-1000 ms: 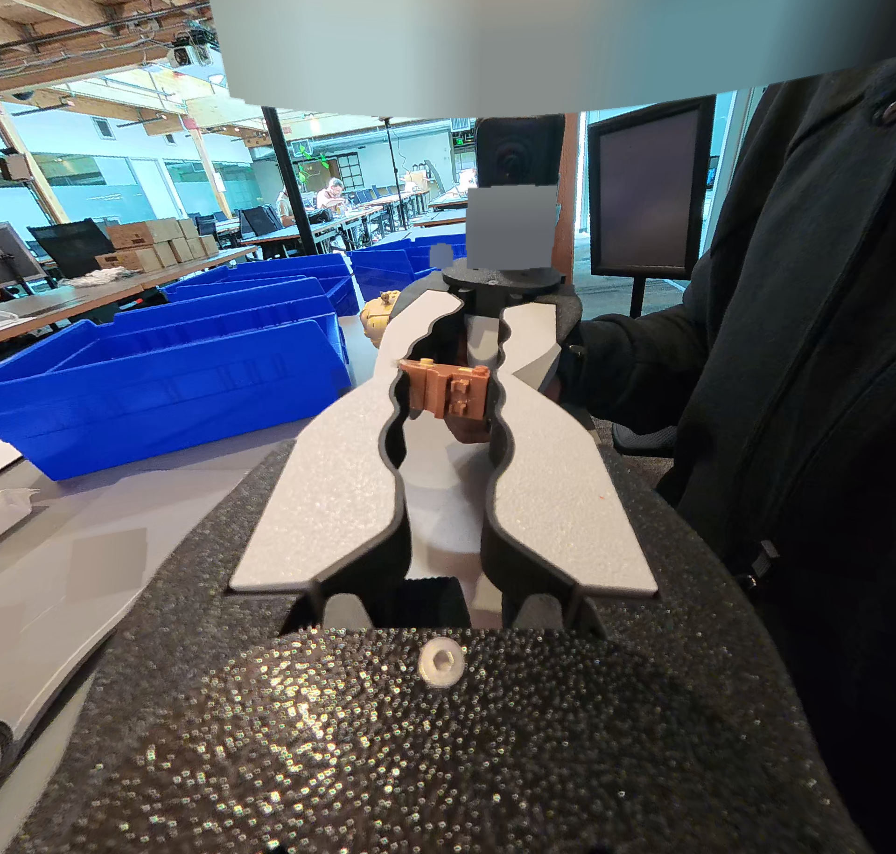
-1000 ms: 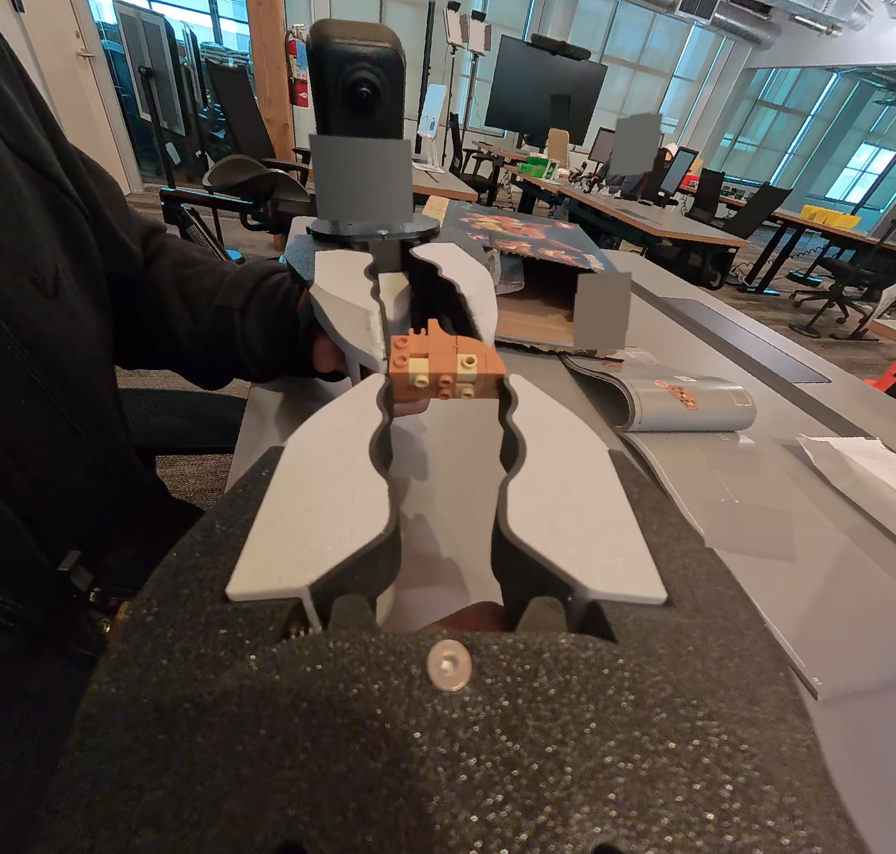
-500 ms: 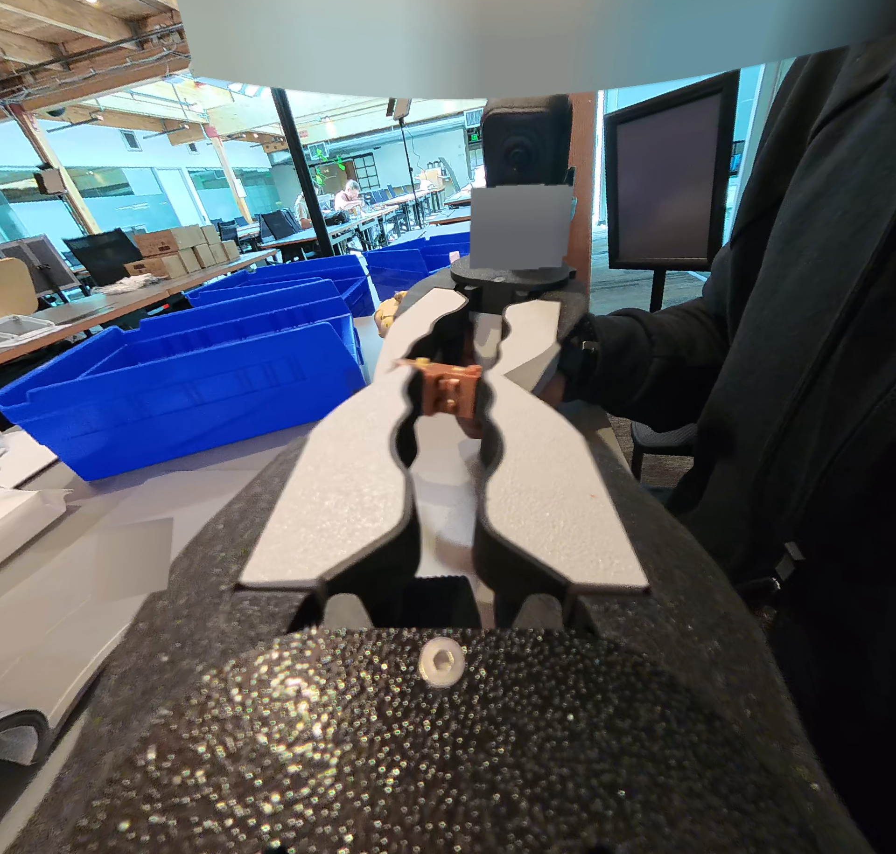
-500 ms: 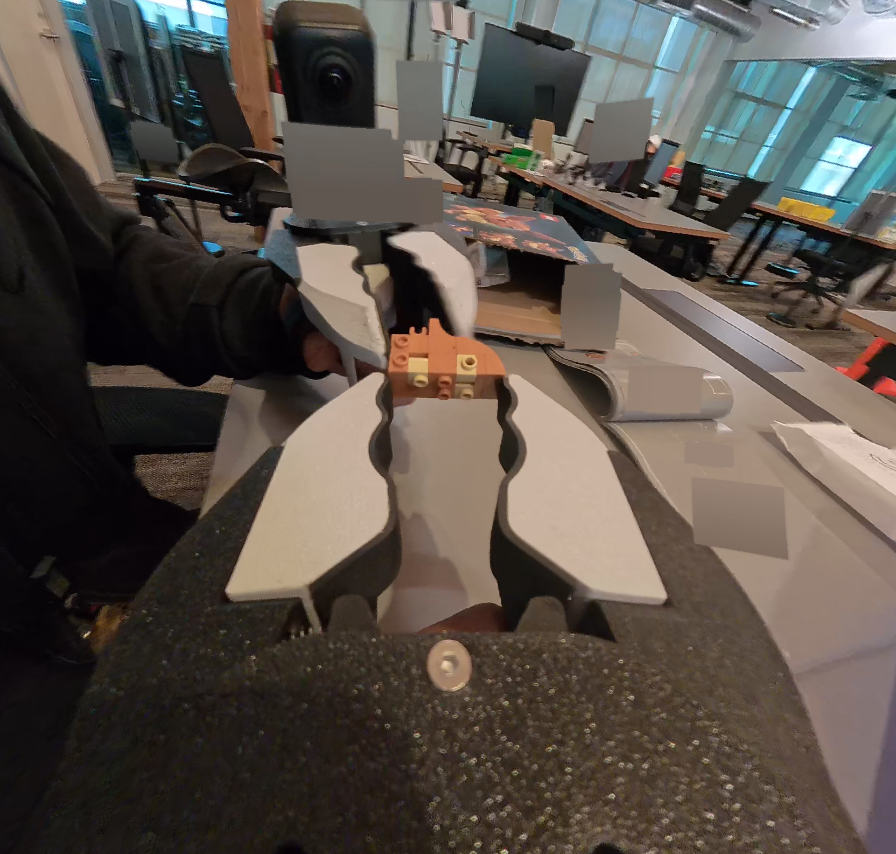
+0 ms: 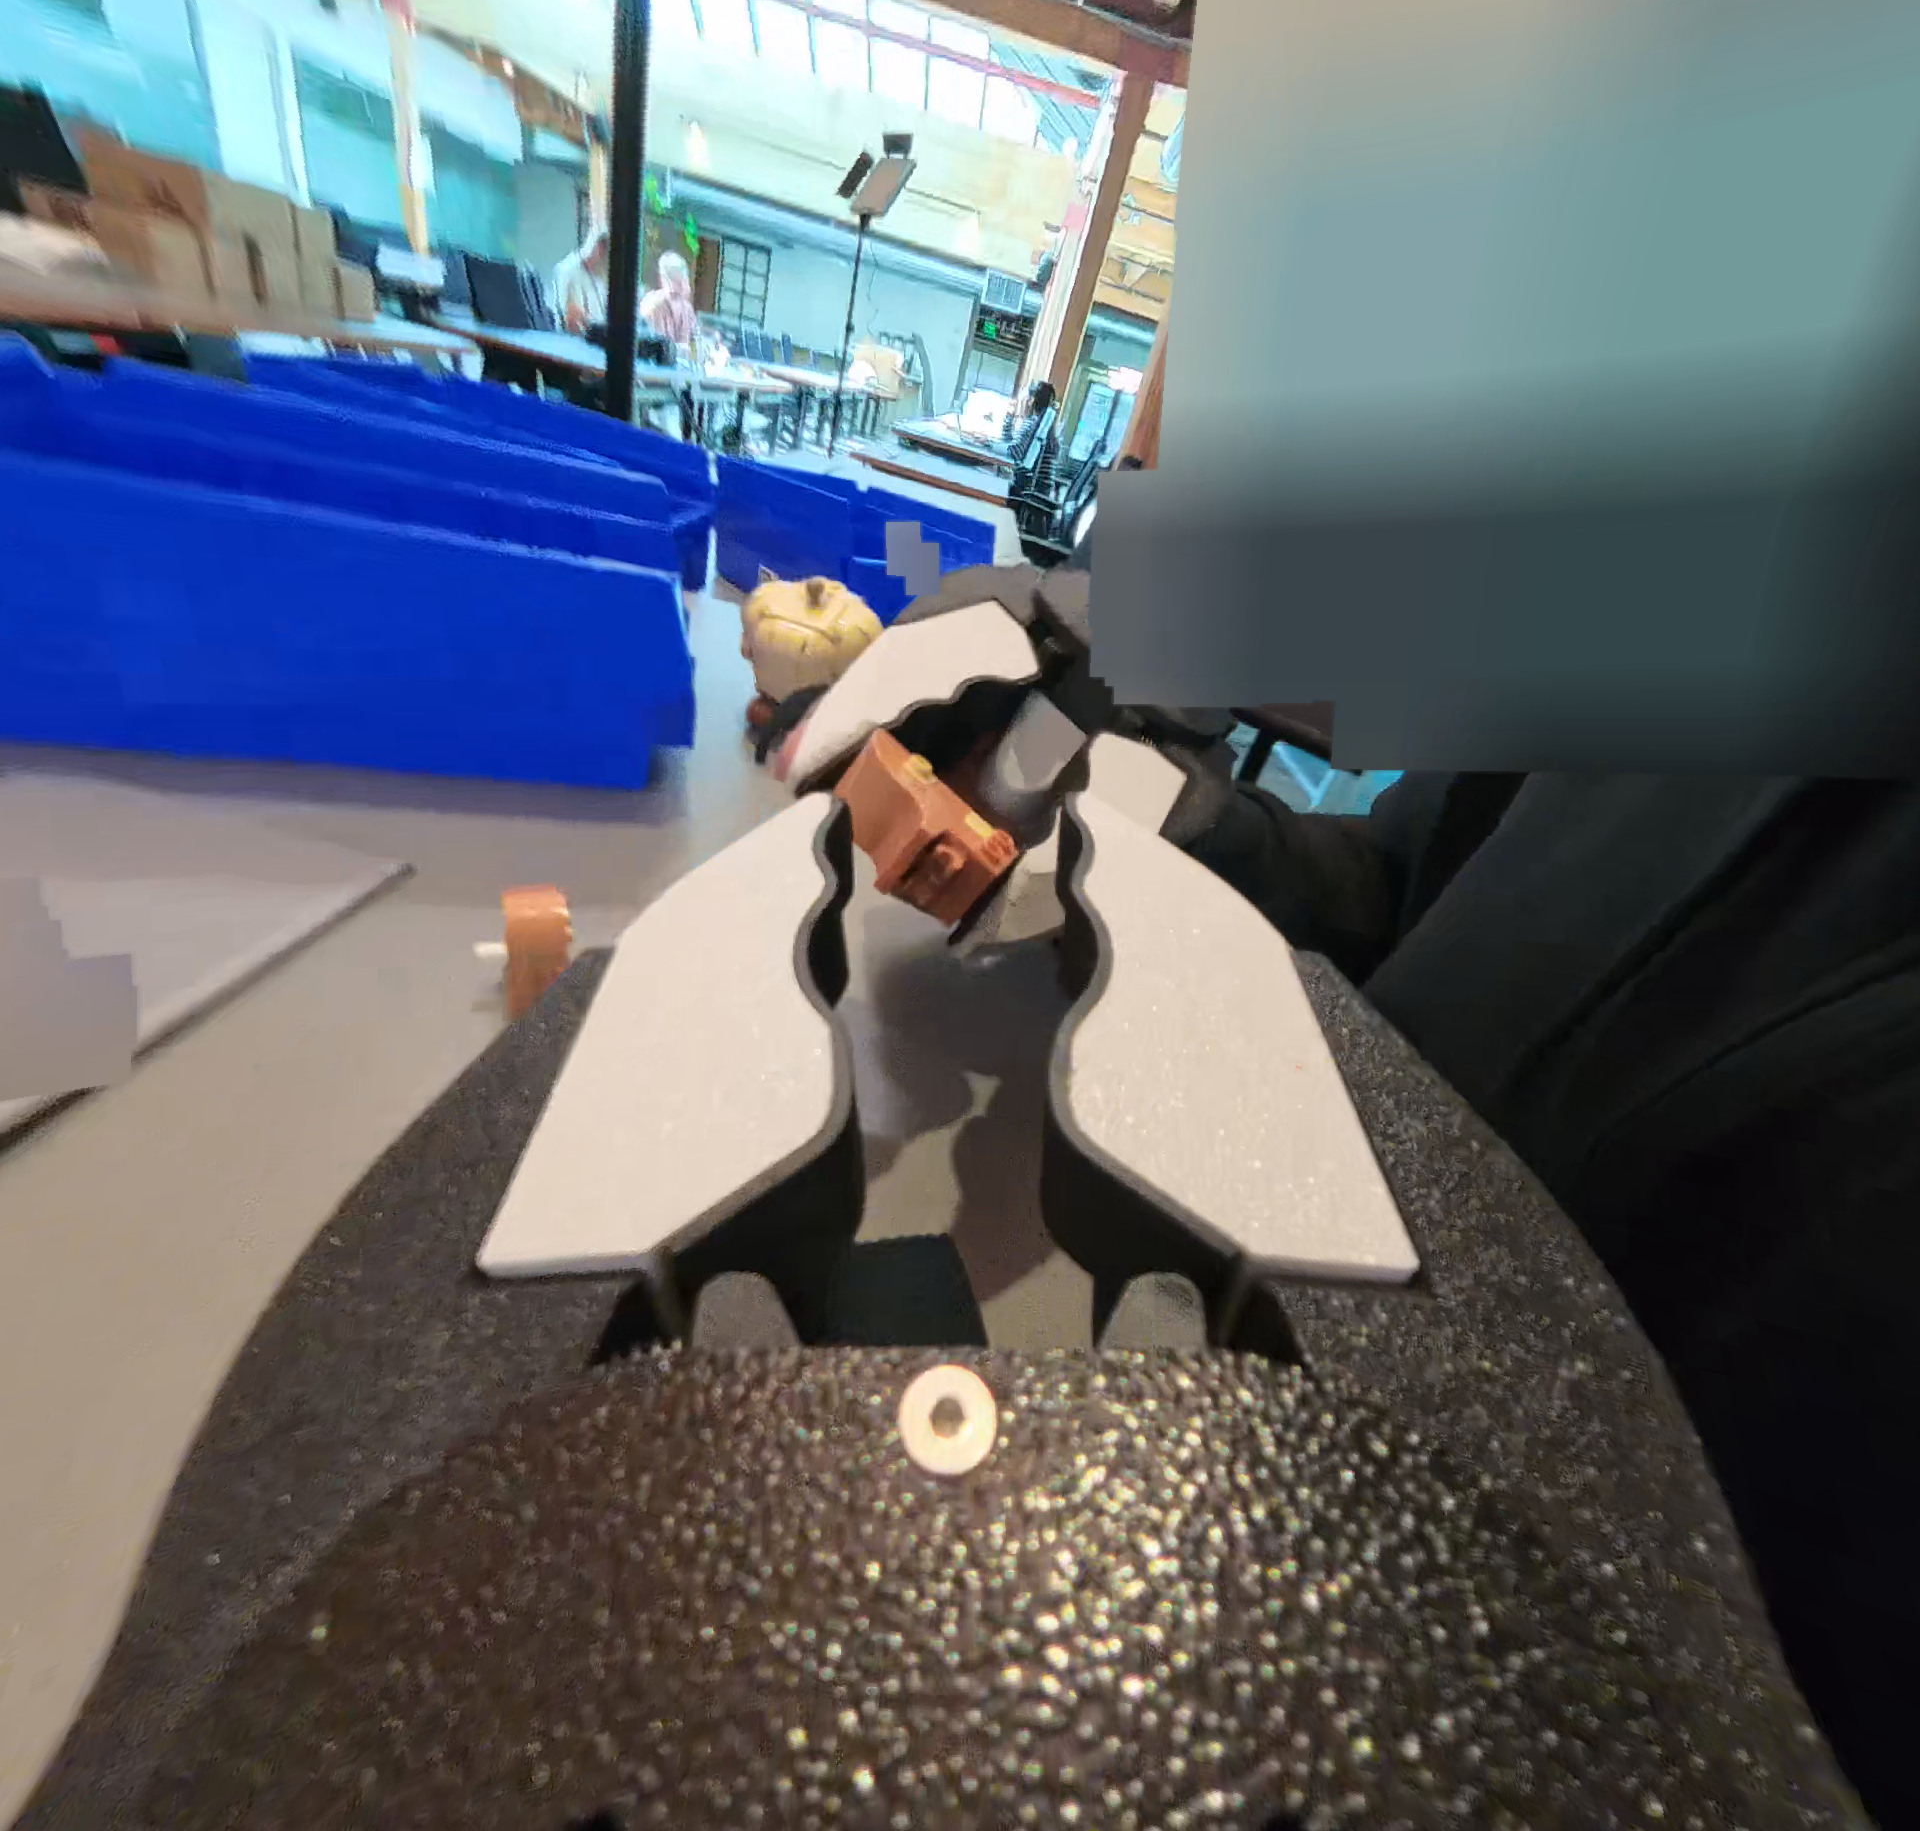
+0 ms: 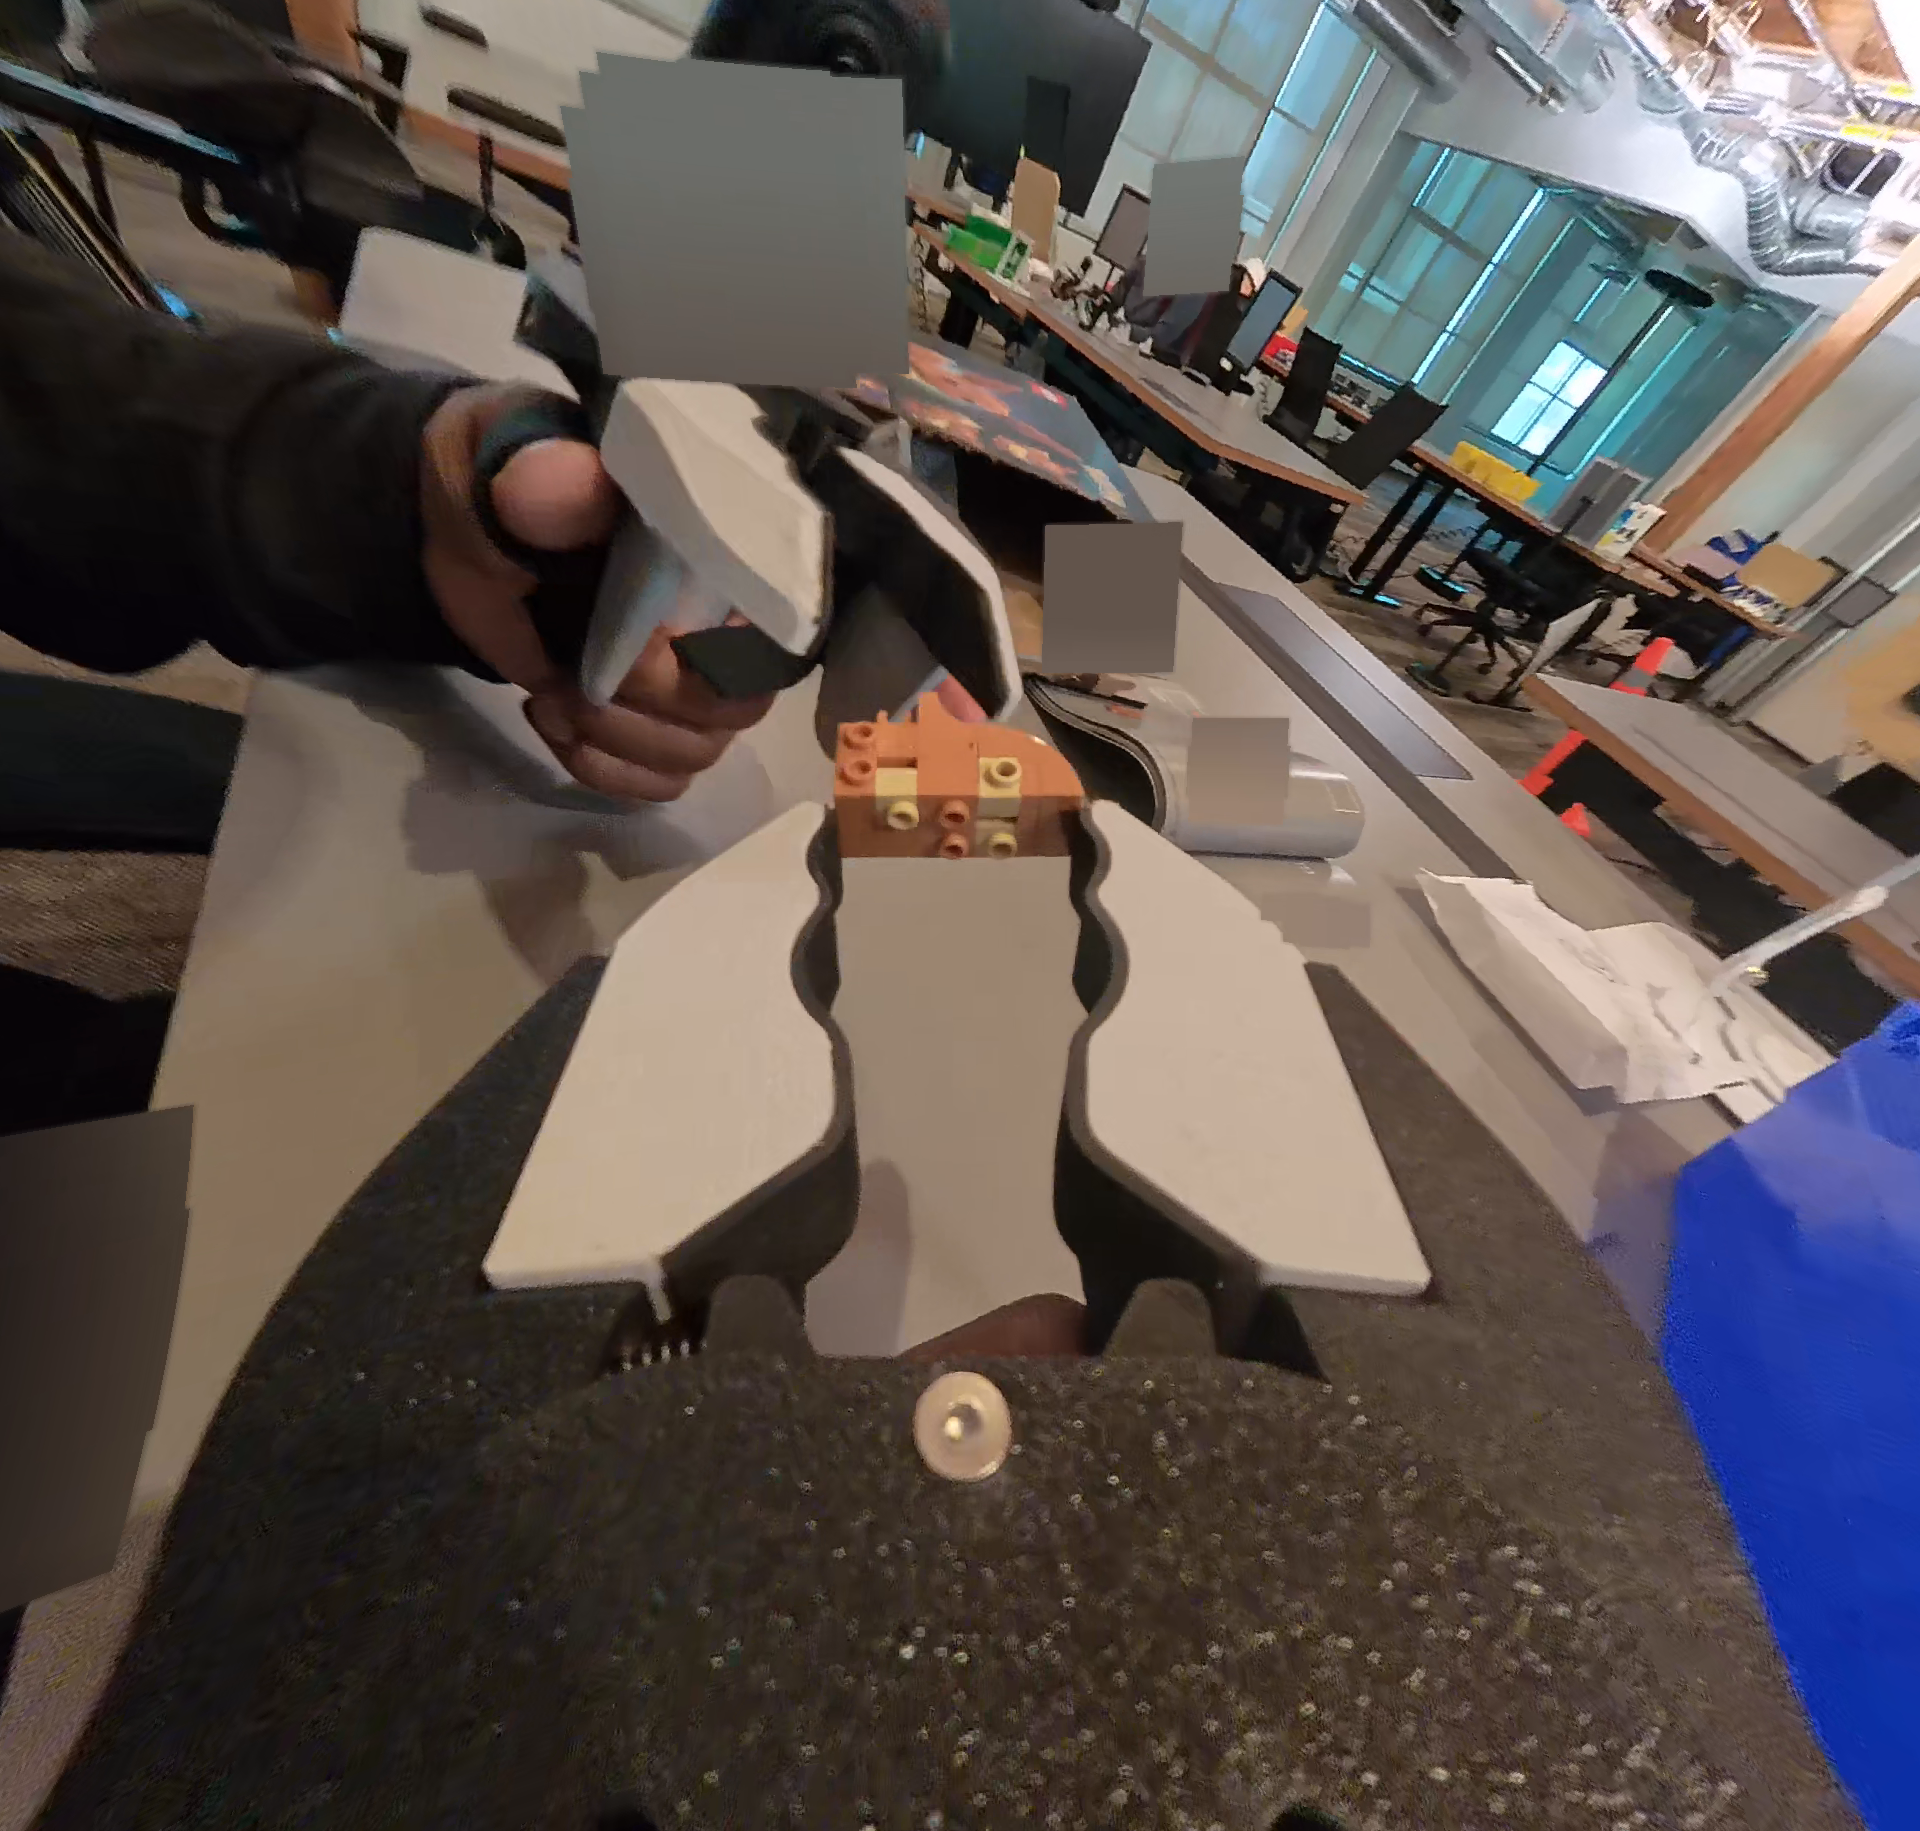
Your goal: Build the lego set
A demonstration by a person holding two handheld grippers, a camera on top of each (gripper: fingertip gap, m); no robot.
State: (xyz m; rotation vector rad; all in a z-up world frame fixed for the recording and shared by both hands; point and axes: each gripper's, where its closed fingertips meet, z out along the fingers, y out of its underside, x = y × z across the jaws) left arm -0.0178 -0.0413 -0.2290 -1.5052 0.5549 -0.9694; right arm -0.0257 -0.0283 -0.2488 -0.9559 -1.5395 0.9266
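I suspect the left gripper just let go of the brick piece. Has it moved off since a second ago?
Yes. The left gripper has swung up and left off the brick assembly, its fingers apart; the right gripper clamps it.

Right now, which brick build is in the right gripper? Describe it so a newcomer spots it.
Start at the long grey table, then the right gripper over it. Between its white fingertips sits a small orange-brown toy-brick assembly with tan studded pieces. Unlike the loose orange-brown piece on the table, it is held up off the surface.

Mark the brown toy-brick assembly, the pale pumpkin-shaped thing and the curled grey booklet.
brown toy-brick assembly (image 6: 956, 794): right wrist view, studded front face.
pale pumpkin-shaped thing (image 5: 805, 618): left wrist view, its ribbed top.
curled grey booklet (image 6: 1320, 810): right wrist view, rolled edge.
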